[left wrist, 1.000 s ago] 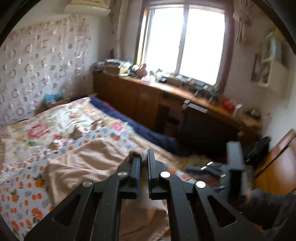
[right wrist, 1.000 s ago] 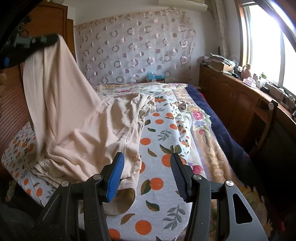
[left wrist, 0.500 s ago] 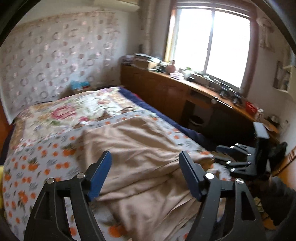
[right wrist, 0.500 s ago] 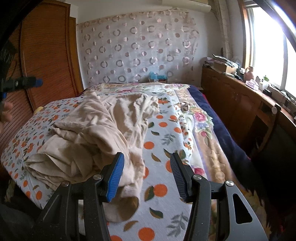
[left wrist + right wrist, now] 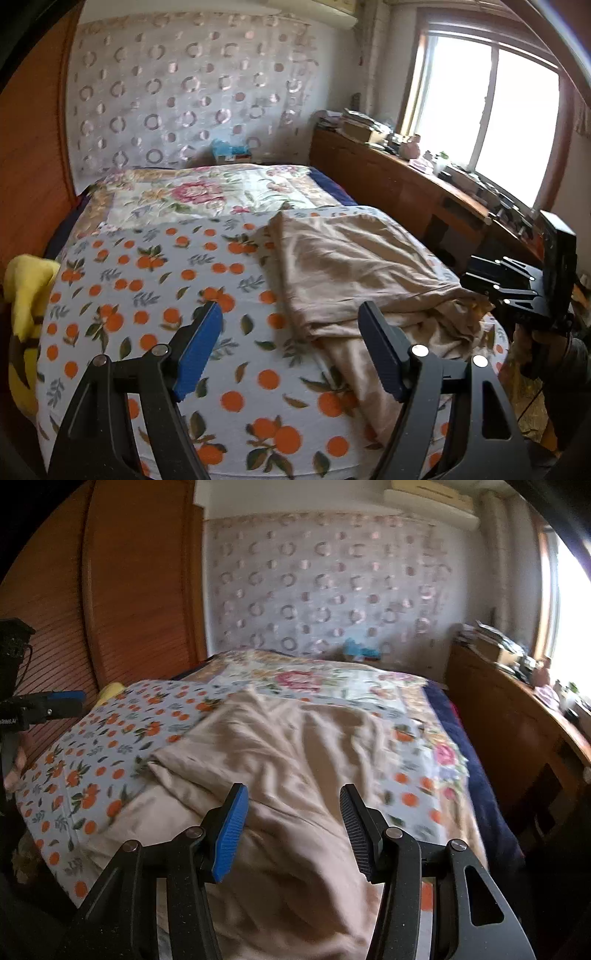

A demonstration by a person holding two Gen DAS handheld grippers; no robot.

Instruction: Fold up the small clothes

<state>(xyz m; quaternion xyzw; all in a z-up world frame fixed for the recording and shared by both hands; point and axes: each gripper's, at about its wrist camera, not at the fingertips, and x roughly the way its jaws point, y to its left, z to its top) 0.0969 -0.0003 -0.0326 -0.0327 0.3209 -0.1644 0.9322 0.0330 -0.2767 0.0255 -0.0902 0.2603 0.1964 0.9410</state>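
The beige garment [image 5: 354,273] is lying rumpled along the bed's [image 5: 147,280] near right edge. Both the left gripper [image 5: 290,350] and right gripper [image 5: 291,827] are hovering agape, holding nothing. It looks soft and light; a hem corner seems best to pinch.

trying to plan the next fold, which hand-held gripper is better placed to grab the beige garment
Right. The right hand-held gripper is open directly over the beige garment. The left hand-held gripper is open mostly over bare orange-print bedspread, the garment off to its side.
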